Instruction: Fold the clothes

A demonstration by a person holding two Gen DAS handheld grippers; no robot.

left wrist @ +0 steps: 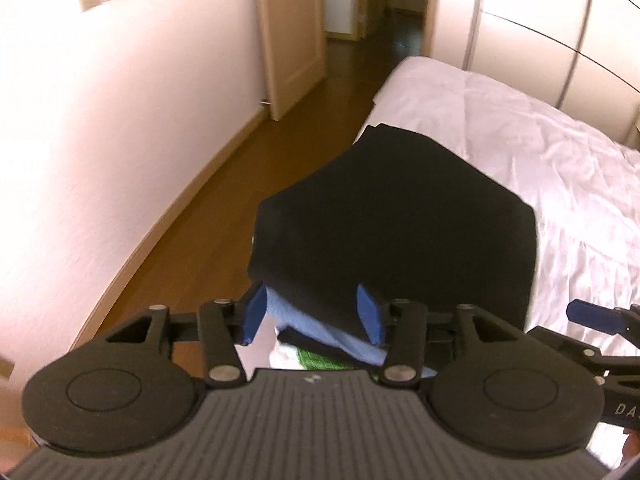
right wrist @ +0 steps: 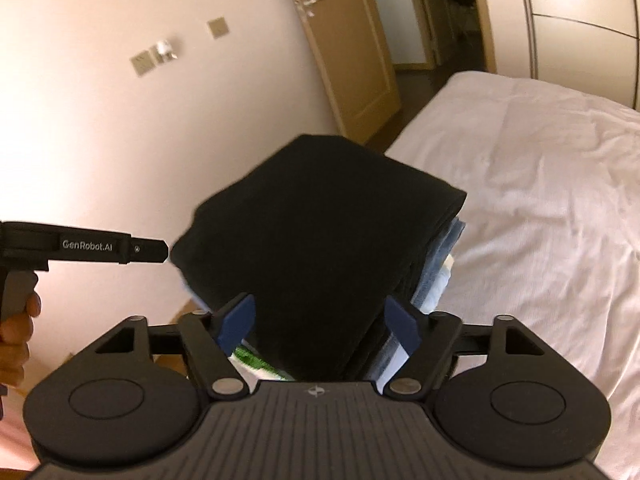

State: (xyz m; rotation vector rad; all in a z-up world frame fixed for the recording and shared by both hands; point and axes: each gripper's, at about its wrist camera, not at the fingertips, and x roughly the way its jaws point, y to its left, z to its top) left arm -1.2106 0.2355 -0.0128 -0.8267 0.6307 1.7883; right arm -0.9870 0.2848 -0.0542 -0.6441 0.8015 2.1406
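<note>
Nearest us, our left gripper point(left wrist: 314, 318) and right gripper point(right wrist: 318, 326) each hold their blue-padded jaws partly open around the near edge of a stack of folded clothes point(right wrist: 320, 248), black cloth on top, blue, white and green layers beneath. We cannot tell whether the pads press it. At two o'clock, a bed with a rumpled white sheet point(right wrist: 540, 200); at twelve, a light wooden door point(left wrist: 290, 40).
</note>
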